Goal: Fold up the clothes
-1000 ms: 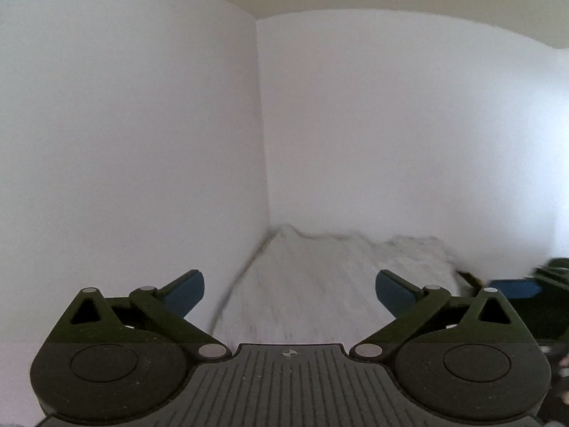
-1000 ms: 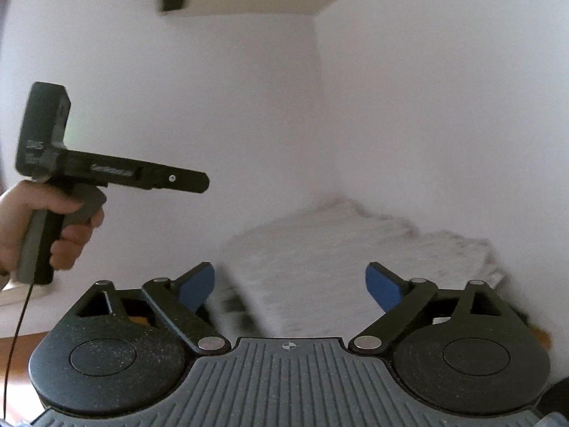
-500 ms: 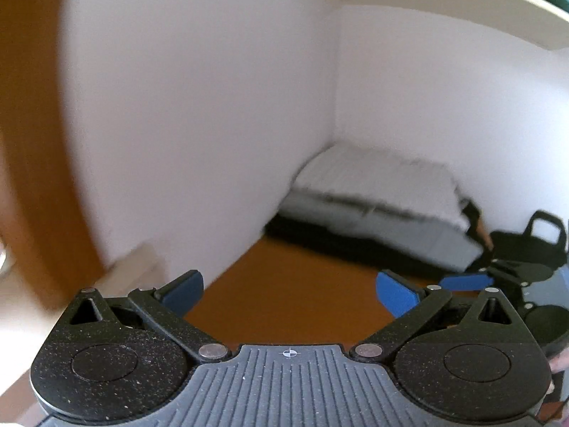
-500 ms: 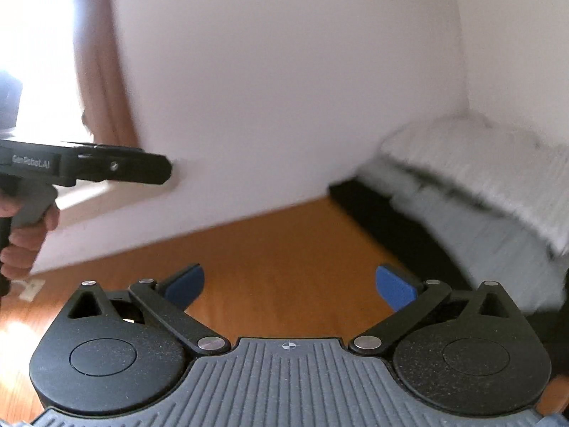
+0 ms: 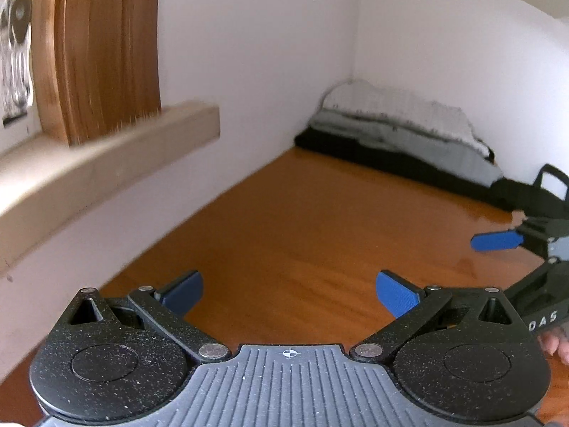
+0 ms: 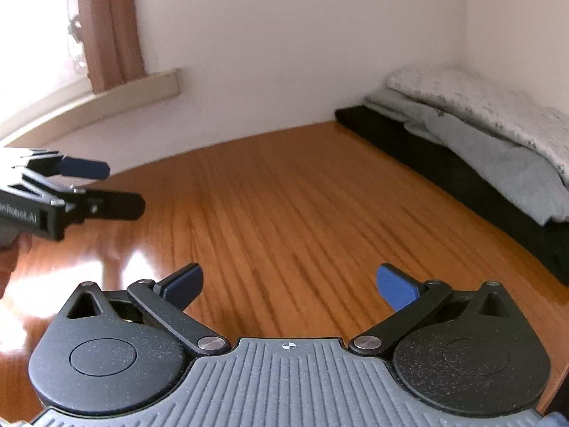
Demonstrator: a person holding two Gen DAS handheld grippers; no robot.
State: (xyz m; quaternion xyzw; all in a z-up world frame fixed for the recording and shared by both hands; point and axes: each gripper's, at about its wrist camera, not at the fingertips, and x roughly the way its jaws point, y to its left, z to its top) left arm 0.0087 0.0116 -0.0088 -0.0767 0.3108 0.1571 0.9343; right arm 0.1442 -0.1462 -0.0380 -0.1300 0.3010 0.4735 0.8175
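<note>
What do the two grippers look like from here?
Both match. The left gripper and right gripper have blue finger pads on black linkage arms with silver pivot pins, two round black discs and a ribbed grey body with a white crosshair mark. White lettering runs along each one's side. No sleeves or cables show.

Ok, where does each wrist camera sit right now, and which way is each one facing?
Left wrist: on the left gripper, angled down across the wooden table to the folded clothes in the corner; right gripper at right edge.
Right wrist: on the right gripper, facing likewise; left gripper at left edge.
Shared: table, clothes, white wall, both grippers open, empty.
</note>
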